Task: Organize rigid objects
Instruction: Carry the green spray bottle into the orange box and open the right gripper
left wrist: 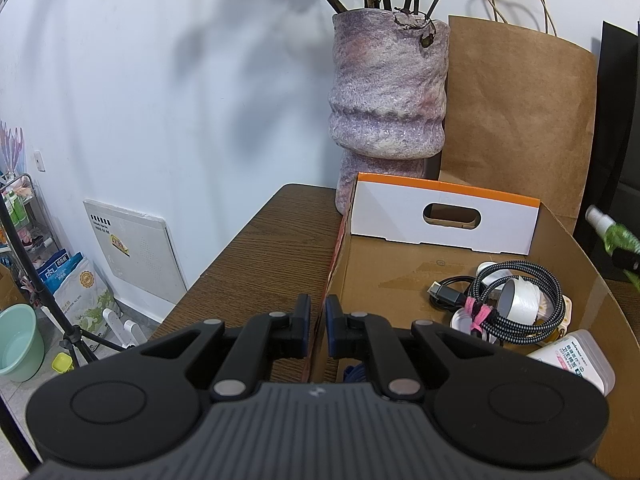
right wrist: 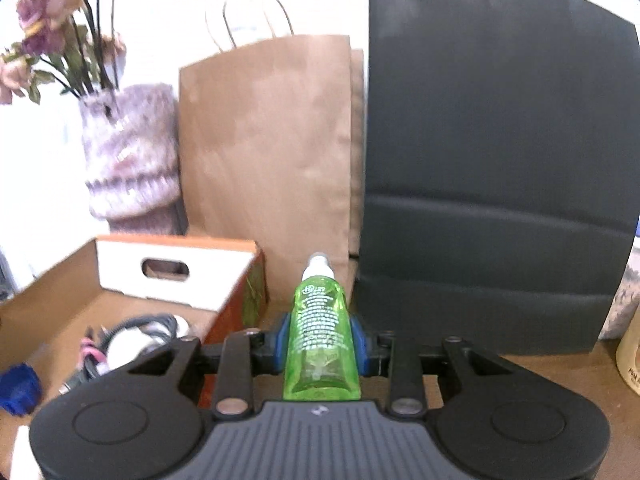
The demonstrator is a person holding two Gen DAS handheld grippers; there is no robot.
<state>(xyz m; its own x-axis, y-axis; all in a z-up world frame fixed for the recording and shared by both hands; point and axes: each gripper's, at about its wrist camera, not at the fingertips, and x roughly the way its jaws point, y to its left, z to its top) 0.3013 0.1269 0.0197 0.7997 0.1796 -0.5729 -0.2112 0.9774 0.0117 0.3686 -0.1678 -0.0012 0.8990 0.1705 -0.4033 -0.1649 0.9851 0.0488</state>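
The right gripper (right wrist: 320,340) pinches a green spray bottle (right wrist: 320,336) between its blue pads, white cap pointing away, held above the table's edge just right of the cardboard box (right wrist: 48,304). Only the right wrist view shows that grip; the left wrist view catches the bottle (left wrist: 612,232) as a blur at its far right. That view shows the left gripper (left wrist: 318,320) pressed together on the box's near-left wall (left wrist: 320,344). Inside the box lie a braided cable (left wrist: 516,308), a white tape roll (left wrist: 520,300) and a white wipes pack (left wrist: 576,356). The bottle is translucent lime with white print. Farther back, on the brown wood table (left wrist: 256,256), stand a mottled purple vase (left wrist: 388,92), a brown paper bag (right wrist: 264,152) and a black bag (right wrist: 492,168) against a white wall.
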